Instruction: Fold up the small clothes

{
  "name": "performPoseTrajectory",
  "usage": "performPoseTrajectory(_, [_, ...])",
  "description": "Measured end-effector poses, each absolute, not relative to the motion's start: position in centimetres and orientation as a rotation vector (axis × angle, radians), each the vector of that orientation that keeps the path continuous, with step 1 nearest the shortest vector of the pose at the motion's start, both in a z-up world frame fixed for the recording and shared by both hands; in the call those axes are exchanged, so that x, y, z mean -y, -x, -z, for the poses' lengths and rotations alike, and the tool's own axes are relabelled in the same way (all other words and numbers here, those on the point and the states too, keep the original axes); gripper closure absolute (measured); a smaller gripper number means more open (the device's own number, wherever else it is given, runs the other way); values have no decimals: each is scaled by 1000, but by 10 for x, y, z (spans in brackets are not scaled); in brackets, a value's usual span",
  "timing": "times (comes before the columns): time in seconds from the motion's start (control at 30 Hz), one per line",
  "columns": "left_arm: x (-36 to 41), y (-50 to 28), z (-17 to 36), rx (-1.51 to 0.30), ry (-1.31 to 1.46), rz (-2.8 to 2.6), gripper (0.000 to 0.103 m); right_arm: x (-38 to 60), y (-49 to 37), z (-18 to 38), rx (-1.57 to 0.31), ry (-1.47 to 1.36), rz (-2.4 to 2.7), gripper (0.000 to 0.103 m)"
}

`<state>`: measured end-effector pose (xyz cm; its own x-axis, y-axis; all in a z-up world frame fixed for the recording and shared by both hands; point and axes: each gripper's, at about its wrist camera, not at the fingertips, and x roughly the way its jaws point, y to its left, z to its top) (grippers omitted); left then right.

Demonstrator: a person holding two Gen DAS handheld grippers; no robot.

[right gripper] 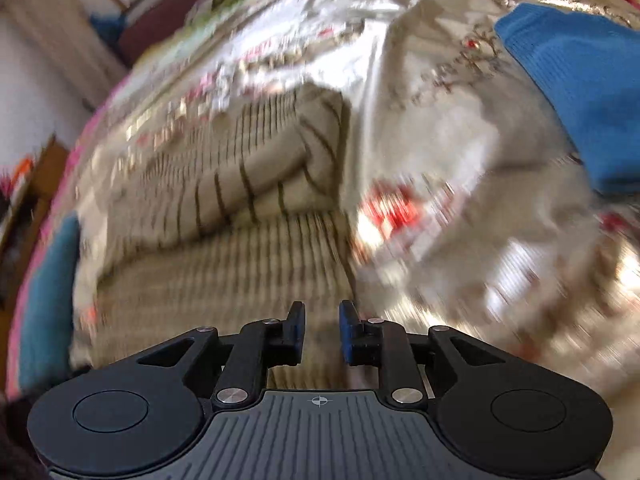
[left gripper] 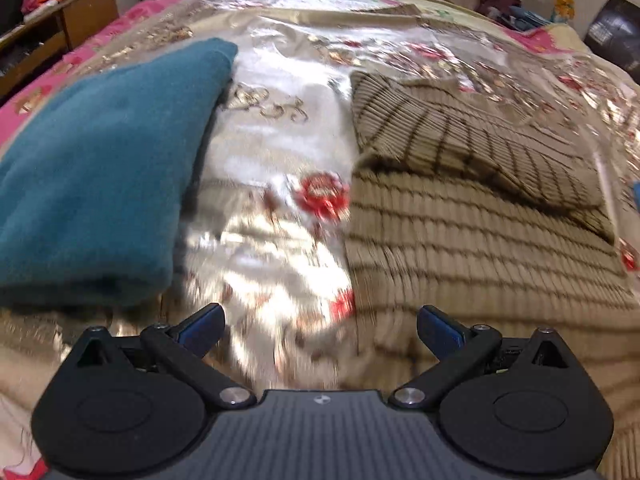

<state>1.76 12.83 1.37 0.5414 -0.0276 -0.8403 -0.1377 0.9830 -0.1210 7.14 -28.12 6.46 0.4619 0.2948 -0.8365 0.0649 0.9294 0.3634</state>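
Observation:
A beige ribbed garment with dark check lines lies on the bed at the right of the left wrist view, one part folded over the rest. In the right wrist view the same garment fills the middle and left. My left gripper hangs open above the shiny bedspread, between the beige garment and a folded teal garment; nothing is between its fingers. My right gripper hovers over the near edge of the beige garment with a narrow gap between its blue pads; no cloth is in the gap.
The bed carries a glossy floral cover. A bright blue folded cloth lies at the right of the right wrist view. A wooden cabinet stands beyond the bed's left side, clutter at the far right.

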Motion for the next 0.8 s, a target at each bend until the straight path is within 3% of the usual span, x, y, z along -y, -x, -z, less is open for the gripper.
performPoseTrajectory(0.3, [-123, 19, -19, -1117, 114, 66, 0, 277, -23, -54, -1306, -331, -216, 82])
performPoseTrajectory(0.4, [-119, 28, -20, -1149, 103, 101, 0, 265, -17, -48, -1357, -291, -260, 75])
performPoseTrajectory(0.57, [-113, 28, -14, -1184, 106, 124, 3, 253, -13, -42, -1409, -234, -298, 74])
performPoseTrajectory(0.67, [-112, 24, -11, -1200, 127, 135, 8, 255, -13, -40, -1440, -234, -302, 71])
performPoseTrajectory(0.8, [-108, 20, -4, -1241, 156, 186, 23, 258, -11, -38, -1464, -224, -292, 71])
